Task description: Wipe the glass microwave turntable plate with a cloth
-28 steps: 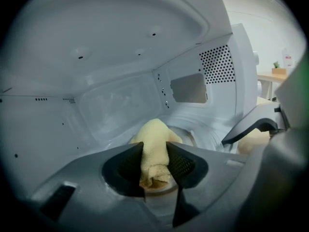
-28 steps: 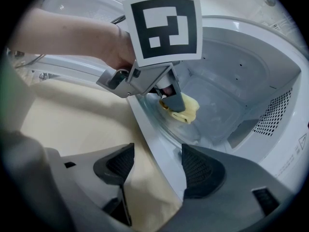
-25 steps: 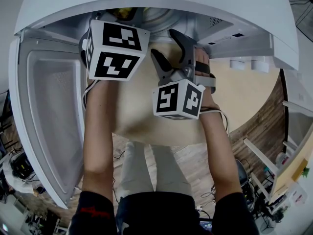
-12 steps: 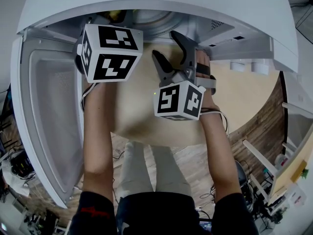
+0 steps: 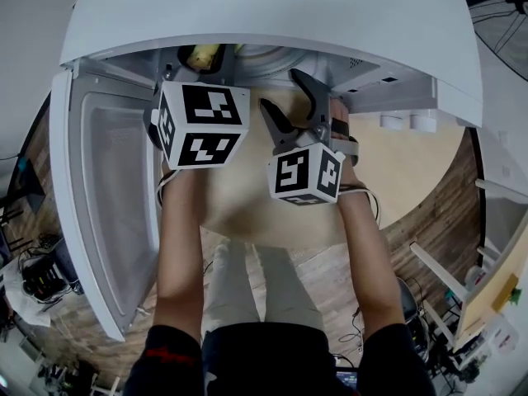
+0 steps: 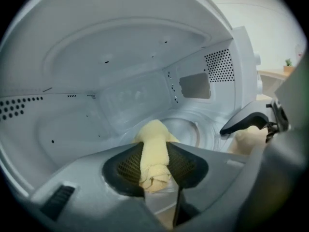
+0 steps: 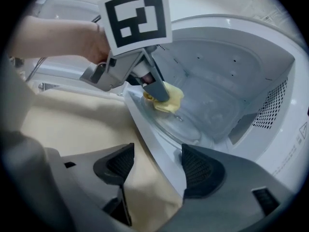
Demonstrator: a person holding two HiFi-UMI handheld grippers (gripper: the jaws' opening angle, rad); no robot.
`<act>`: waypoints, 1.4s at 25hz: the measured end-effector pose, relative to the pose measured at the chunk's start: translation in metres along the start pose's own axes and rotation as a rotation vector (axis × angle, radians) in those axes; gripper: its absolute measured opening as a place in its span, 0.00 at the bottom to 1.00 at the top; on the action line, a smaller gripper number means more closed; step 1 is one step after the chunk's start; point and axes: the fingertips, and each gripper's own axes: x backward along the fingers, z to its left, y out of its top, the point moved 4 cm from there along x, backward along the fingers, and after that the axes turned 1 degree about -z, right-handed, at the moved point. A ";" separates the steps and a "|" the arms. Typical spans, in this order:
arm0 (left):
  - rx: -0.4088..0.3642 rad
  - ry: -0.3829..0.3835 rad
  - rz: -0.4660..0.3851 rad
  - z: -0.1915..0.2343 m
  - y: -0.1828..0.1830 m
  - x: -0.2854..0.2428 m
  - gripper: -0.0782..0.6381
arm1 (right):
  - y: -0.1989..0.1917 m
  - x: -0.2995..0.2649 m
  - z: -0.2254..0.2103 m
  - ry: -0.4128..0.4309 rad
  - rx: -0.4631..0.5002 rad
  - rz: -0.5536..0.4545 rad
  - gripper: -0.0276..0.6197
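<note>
The glass turntable plate (image 7: 179,124) lies on the floor of the open white microwave (image 5: 264,15). My left gripper (image 6: 155,164) reaches into the cavity, shut on a rolled yellow cloth (image 6: 153,151). In the right gripper view the left gripper (image 7: 157,93) presses the cloth (image 7: 168,102) onto the plate's near left part. The plate (image 6: 189,128) shows just beyond the cloth in the left gripper view. My right gripper (image 7: 154,166) is open and holds nothing, its jaws standing either side of the microwave's front sill. In the head view it (image 5: 282,91) hovers at the cavity mouth.
The microwave door (image 5: 107,213) hangs open at the left. The microwave stands on a beige round table (image 5: 396,163). The cavity's perforated right wall (image 7: 273,108) and back wall close in round the plate. Chairs and cables lie on the wooden floor (image 5: 429,221).
The head view has shifted, so the microwave sits lower in frame. Both grippers keep about the same places at the cavity mouth, the left still shut on the cloth.
</note>
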 end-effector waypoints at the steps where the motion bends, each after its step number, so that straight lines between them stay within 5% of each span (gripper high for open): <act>1: 0.004 -0.005 -0.004 -0.003 0.000 0.004 0.30 | 0.000 0.001 -0.001 0.003 -0.020 -0.007 0.47; 5: 0.059 -0.036 -0.002 -0.012 -0.002 0.026 0.30 | 0.005 0.006 -0.011 -0.006 -0.099 -0.018 0.47; 8: 0.118 -0.049 0.015 -0.011 -0.005 0.041 0.30 | 0.008 0.018 -0.020 -0.028 -0.182 -0.013 0.27; 13: 0.146 -0.086 0.027 -0.022 -0.001 0.072 0.30 | 0.012 0.048 -0.026 -0.035 -0.311 0.003 0.09; 24: 0.176 -0.259 -0.021 -0.051 0.028 0.165 0.30 | 0.066 0.140 -0.043 -0.046 -0.470 -0.057 0.06; 35: 0.121 -0.262 -0.230 -0.017 0.103 0.252 0.30 | 0.134 0.224 -0.074 -0.162 -0.515 -0.158 0.06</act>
